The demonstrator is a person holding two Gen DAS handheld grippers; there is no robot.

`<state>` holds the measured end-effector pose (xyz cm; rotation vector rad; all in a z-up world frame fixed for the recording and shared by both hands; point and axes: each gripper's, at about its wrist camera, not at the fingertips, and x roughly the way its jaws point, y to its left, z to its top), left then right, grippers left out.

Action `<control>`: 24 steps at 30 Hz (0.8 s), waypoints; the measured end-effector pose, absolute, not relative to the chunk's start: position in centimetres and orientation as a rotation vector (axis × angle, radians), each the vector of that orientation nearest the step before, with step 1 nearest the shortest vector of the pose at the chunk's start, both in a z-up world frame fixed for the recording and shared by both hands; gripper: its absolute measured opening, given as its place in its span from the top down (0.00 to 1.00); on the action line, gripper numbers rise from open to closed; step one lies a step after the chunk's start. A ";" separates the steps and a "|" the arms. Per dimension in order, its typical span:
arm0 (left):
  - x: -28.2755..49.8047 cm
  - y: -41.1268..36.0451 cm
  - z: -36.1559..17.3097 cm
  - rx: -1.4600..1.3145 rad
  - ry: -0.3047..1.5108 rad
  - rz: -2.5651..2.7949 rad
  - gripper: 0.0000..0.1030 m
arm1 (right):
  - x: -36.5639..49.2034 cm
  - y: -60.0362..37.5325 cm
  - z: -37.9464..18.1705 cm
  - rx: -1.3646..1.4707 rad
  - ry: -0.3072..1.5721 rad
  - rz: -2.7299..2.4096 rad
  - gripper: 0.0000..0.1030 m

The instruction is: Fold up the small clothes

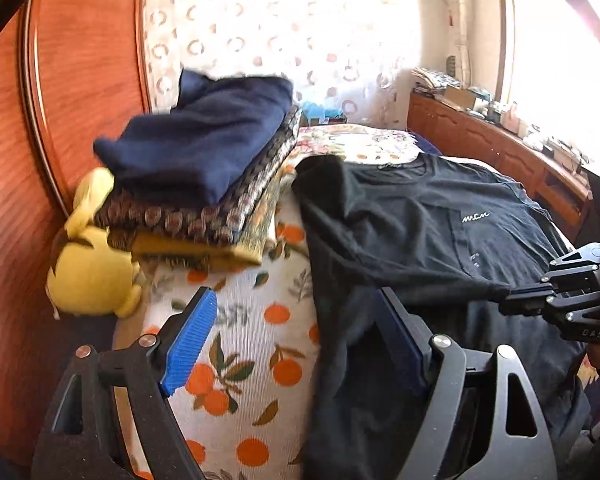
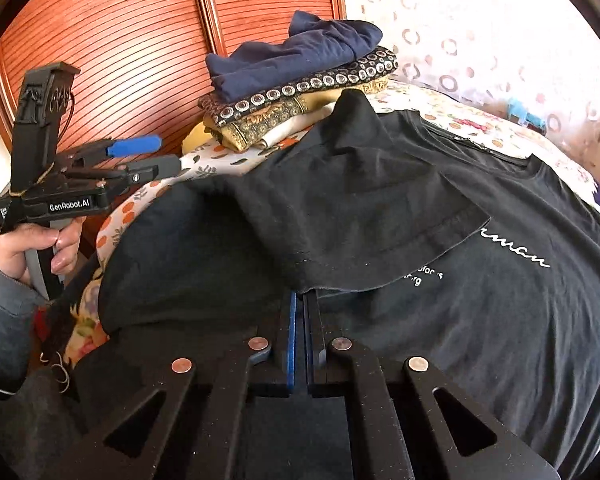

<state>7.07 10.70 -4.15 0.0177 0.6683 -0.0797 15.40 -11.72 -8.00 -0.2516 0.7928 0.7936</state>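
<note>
Black cotton T-shirt [image 1: 432,232], white script on the chest, spread on an orange-print bedsheet [image 1: 256,320]. Left wrist view: left gripper [image 1: 296,336] with jaws wide apart, blue-padded finger [image 1: 190,336] over bare sheet, the other finger over the shirt's near edge; nothing is held. Ahead and to its left, a stack of folded clothes [image 1: 204,200], navy piece on top, patterned ones beneath, with a yellow plush toy [image 1: 88,268] tucked below against the wooden wardrobe [image 1: 60,100]. Right gripper [image 1: 548,300] at the far right edge, at the shirt's hem.

Right wrist view: right gripper [image 2: 300,320] with jaws together, clamped on a folded-over flap of the shirt directly ahead. Left gripper far to its left, beside the shirt, held in a hand [image 2: 40,248].
</note>
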 end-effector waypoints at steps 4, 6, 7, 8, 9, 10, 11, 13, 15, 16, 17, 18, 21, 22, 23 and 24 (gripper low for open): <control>6.3 10.7 -2.4 0.033 0.633 -0.084 0.21 | 15.1 -12.7 -7.2 -0.249 0.792 0.807 0.96; 6.6 10.9 -2.2 0.033 0.636 -0.086 0.20 | 15.5 -13.1 -6.8 -0.247 0.781 0.800 0.87; 7.2 10.9 -2.2 0.040 0.643 -0.081 0.19 | 15.7 -13.7 -6.4 -0.243 0.771 0.797 0.85; 7.6 10.9 -2.2 0.045 0.648 -0.080 0.19 | 16.1 -14.0 -6.2 -0.241 0.764 0.794 0.81; 8.4 10.9 -2.4 0.048 0.658 -0.085 0.19 | 16.7 -14.1 -6.0 -0.241 0.760 0.787 0.79; 8.9 10.8 -2.6 0.046 0.666 -0.091 0.19 | 17.4 -14.3 -5.8 -0.243 0.757 0.774 0.79; 9.5 10.6 -2.8 0.042 0.679 -0.100 0.18 | 18.2 -14.3 -5.6 -0.246 0.752 0.762 0.78; 10.8 10.4 -3.4 0.040 0.701 -0.110 0.18 | 19.5 -14.3 -5.1 -0.250 0.736 0.757 0.76; 12.0 10.1 -4.1 0.036 0.719 -0.126 0.17 | 20.9 -14.1 -4.8 -0.255 0.727 0.755 0.67; 12.4 10.0 -4.4 0.030 0.728 -0.130 0.17 | 21.9 -13.8 -4.7 -0.254 0.730 0.755 0.65; 13.0 9.9 -4.8 0.020 0.744 -0.136 0.17 | 22.7 -13.6 -4.7 -0.251 0.732 0.757 0.62; 13.5 9.9 -5.3 0.009 0.758 -0.145 0.17 | 23.5 -13.3 -4.7 -0.248 0.733 0.760 0.59; 14.6 9.3 -6.3 0.017 0.790 -0.164 0.17 | 26.2 -11.6 -4.9 -0.247 0.734 0.782 0.58; 14.9 9.1 -6.8 0.023 0.799 -0.172 0.17 | 27.2 -11.0 -4.9 -0.244 0.734 0.791 0.58; 15.1 8.9 -7.0 0.025 0.805 -0.178 0.17 | 28.2 -10.4 -5.0 -0.240 0.735 0.801 0.58; 15.3 8.8 -7.4 0.027 0.815 -0.184 0.17 | 29.3 -9.7 -5.1 -0.235 0.737 0.812 0.58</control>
